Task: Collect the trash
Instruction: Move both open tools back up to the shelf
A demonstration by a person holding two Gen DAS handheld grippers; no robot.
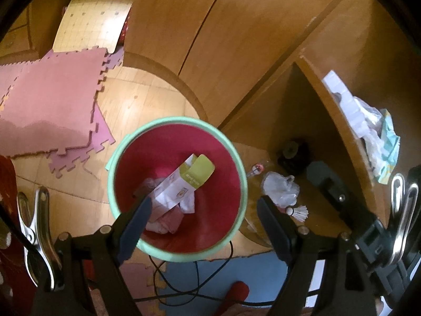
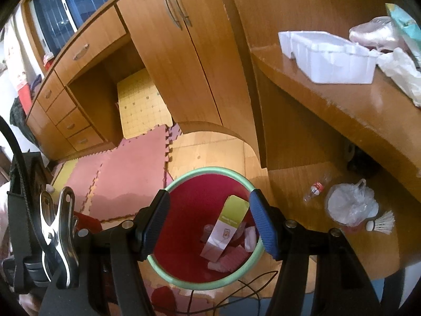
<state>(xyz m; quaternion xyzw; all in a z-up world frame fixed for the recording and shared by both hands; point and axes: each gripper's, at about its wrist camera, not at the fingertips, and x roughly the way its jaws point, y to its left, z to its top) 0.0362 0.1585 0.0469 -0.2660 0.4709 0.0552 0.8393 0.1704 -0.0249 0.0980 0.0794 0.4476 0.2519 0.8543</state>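
A red bin with a mint-green rim [image 1: 147, 129] [image 2: 181, 179] stands on the floor. Inside lie a white and lime-green carton [image 1: 184, 181] [image 2: 226, 229] and crumpled pink and white scraps [image 1: 168, 218] [image 2: 229, 260]. My left gripper [image 1: 202, 210] hangs open above the bin with nothing between its blue pads. My right gripper [image 2: 208, 216] is also open and empty over the bin. On the low wooden platform beside the bin lie a crumpled plastic bag [image 1: 281, 187] [image 2: 350, 202], a shuttlecock [image 1: 300, 212] [image 2: 381, 223] and a small clear bottle [image 1: 256, 169] [image 2: 314, 188].
A wooden desk top [image 2: 329, 100] carries a white foam tray [image 2: 334, 55], plastic wrapping [image 2: 402, 73] and a printed package [image 1: 386, 147]. Pink foam mats [image 1: 50, 105] [image 2: 126, 179] cover the floor left. Wardrobe doors [image 2: 173, 60] rise behind. Black cables [image 1: 184, 276] trail in front of the bin.
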